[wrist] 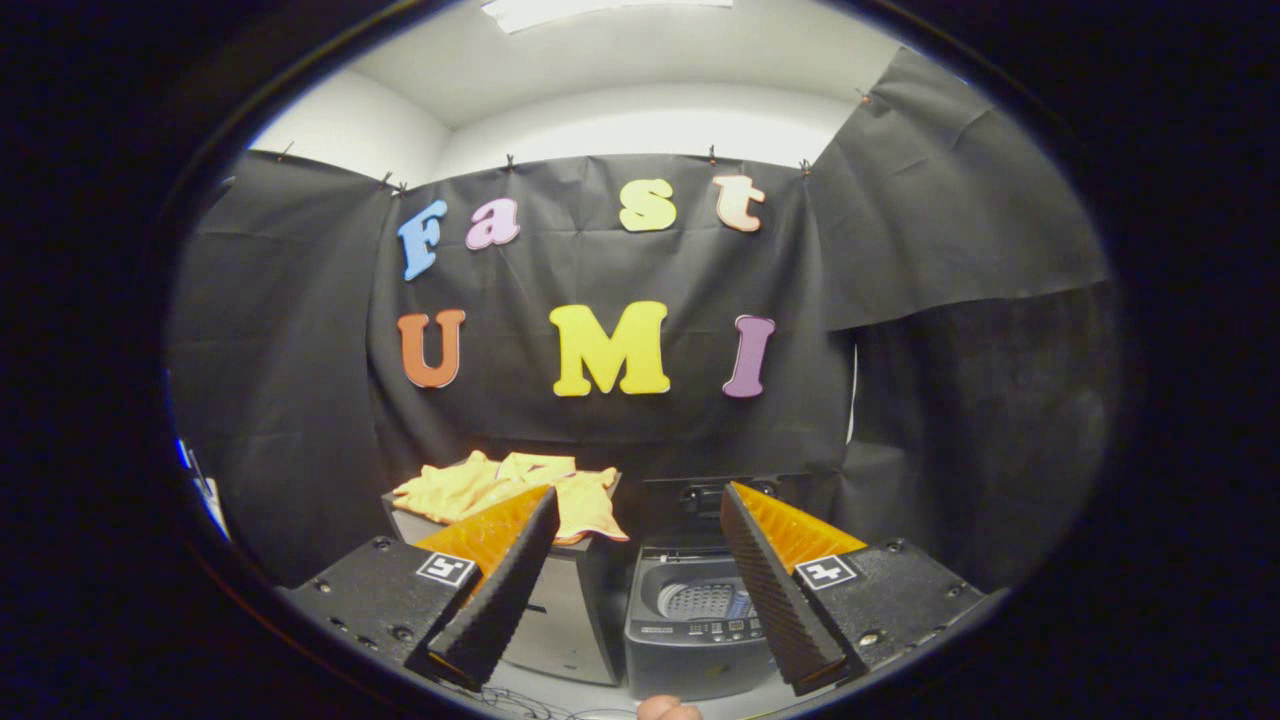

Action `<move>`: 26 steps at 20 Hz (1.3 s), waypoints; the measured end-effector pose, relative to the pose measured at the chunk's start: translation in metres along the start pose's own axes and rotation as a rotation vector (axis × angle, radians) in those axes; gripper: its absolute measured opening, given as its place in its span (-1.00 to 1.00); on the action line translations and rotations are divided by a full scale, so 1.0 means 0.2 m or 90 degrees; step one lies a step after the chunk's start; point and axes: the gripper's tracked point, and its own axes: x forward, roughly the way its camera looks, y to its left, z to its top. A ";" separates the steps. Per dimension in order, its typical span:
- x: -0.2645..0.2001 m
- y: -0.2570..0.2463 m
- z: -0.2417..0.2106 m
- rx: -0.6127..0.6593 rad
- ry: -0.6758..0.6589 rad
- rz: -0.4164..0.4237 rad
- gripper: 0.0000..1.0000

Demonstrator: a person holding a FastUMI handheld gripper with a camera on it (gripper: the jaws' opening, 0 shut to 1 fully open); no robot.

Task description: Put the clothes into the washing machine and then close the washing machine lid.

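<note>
Yellow clothes [510,492] heaped beside seemingly open washing machine [697,612]

Hand-held gripper [640,510]: two wedge-shaped fingers [505,590] with ribbed inner faces, spread wide apart. Each sits on a black, grainy block with screws, bearing a square black-and-white marker tag [446,568].

Yellow clothes [510,488] with orange trim are seen heaped at lower left of centre on a grey box [560,620]. A dark grey washing machine [690,640], its drum [705,600] perforated in pale grey, is seen at lower centre. Black cloth is hung behind, under white walls.
</note>
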 end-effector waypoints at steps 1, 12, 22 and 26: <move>0.02 0.01 0.02 0.007 0.000 -0.001 1.00; 0.50 0.35 0.20 0.021 0.051 0.049 1.00; 1.19 1.03 -0.13 0.003 0.179 0.127 1.00; 1.42 1.20 -0.40 -0.040 0.265 0.131 1.00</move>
